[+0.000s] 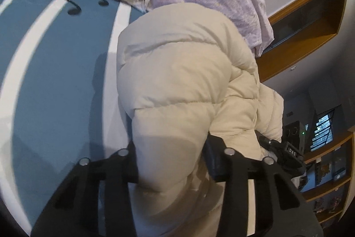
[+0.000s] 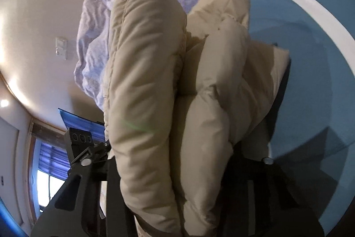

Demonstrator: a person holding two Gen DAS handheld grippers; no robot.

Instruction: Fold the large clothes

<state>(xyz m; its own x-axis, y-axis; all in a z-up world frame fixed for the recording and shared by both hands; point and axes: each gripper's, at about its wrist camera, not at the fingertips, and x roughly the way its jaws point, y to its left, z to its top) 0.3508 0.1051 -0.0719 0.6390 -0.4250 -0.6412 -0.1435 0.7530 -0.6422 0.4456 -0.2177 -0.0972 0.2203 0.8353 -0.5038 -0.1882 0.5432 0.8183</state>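
On the bed (image 1: 55,63), near edge, your left gripper (image 1: 170,161) and right gripper (image 2: 177,166) each clamp the cream puffer jacket (image 1: 177,72) (slippery shell): bulky padding could squeeze from the jaws, undoing your fold.

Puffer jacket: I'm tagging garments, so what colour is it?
Plain cream-beige, quilted puffer jacket; left wrist view shows it best.

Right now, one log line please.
left gripper: shut on jacket | right gripper: shut on jacket | jacket: bunched over blue sheet | step: fold
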